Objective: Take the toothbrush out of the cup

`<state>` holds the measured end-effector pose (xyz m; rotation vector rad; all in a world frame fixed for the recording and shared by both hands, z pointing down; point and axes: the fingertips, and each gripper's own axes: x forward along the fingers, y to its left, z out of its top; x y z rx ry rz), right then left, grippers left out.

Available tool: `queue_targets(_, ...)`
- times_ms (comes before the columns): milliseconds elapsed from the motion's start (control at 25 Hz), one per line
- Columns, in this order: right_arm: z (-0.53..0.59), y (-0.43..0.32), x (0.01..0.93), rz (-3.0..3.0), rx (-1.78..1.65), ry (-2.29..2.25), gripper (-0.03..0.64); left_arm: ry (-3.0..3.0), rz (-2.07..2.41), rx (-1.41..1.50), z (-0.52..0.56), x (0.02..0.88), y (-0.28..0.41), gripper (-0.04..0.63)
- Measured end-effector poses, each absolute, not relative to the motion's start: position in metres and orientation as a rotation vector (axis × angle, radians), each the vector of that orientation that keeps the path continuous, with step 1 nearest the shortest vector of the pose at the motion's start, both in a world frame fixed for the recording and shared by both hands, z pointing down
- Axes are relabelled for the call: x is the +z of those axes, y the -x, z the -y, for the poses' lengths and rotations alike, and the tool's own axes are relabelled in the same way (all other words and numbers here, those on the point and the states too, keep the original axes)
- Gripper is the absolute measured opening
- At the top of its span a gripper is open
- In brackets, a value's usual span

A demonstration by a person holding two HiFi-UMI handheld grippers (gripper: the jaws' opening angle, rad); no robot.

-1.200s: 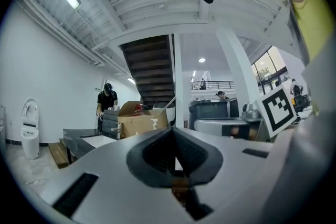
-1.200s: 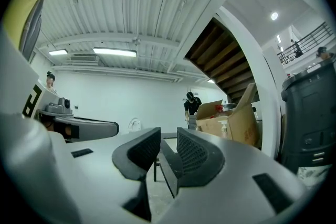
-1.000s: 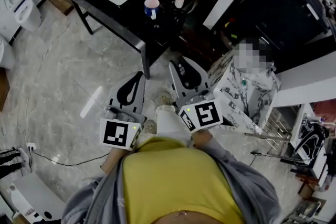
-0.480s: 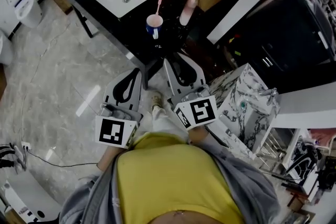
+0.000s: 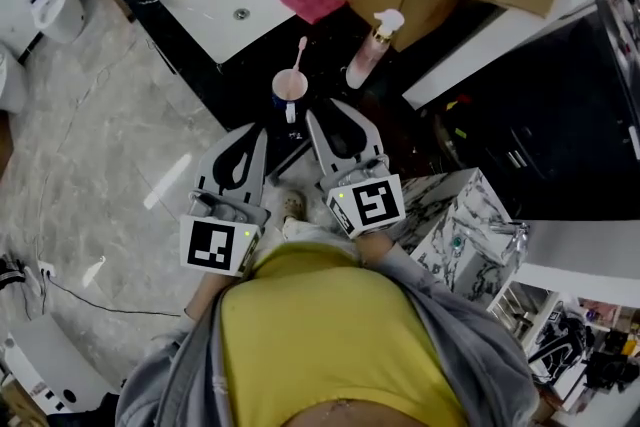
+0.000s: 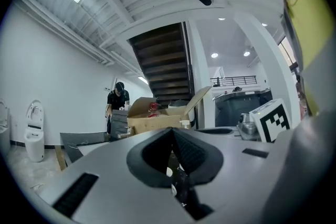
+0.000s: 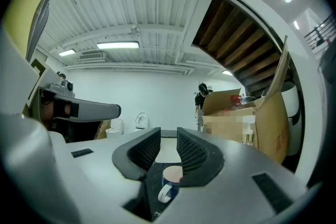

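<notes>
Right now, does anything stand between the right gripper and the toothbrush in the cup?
Nothing visible does. The right gripper points at the cup just ahead on the dark counter, fingers apart, with the pink toothbrush sticking out of it. The pump bottle stands off to the right.

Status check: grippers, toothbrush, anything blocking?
Left gripper shut, right gripper open, both empty. Toothbrush in cup, untouched. Bottle beside cup, not blocking.
</notes>
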<state>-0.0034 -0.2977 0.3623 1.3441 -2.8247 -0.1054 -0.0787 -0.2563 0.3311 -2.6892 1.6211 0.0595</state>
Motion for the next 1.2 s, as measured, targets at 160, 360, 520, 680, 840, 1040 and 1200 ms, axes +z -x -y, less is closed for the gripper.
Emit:
queue_targets(160,0.329,0.003,0.382,2.828,-0.068,-1.295,0.109,2.652,-1.664,0.021,0.289,0.340,0.078,0.000)
queue_targets(360,0.353,0.006,0.402,2.818,-0.024,-1.244,0.109,2.663,-1.694,-0.022,0.308,0.354,0.074,0.000)
queue_targets(520,0.371,0.006,0.418,2.793,-0.001,-1.241,0.109,2.652,-1.692,-0.039,0.321,0.357,0.071,0.000)
queue_targets(680,0.389,0.009,0.437,2.752,-0.008,-1.226,0.107,2.679,-1.679,-0.055,0.335,0.366,0.070,0.000)
queue_targets(840,0.406,0.011,0.452,2.727,0.073,-1.222,0.107,2.718,-1.626,-0.074,0.351,0.368,0.065,0.000)
queue_targets(1040,0.424,0.016,0.472,2.698,0.207,-1.190,0.109,2.777,-1.600,-0.106,0.373,0.374,0.066,0.000)
queue_targets(1200,0.435,0.022,0.479,2.712,0.336,-1.165,0.110,2.801,-1.601,-0.124,0.387,0.378,0.072,0.000)
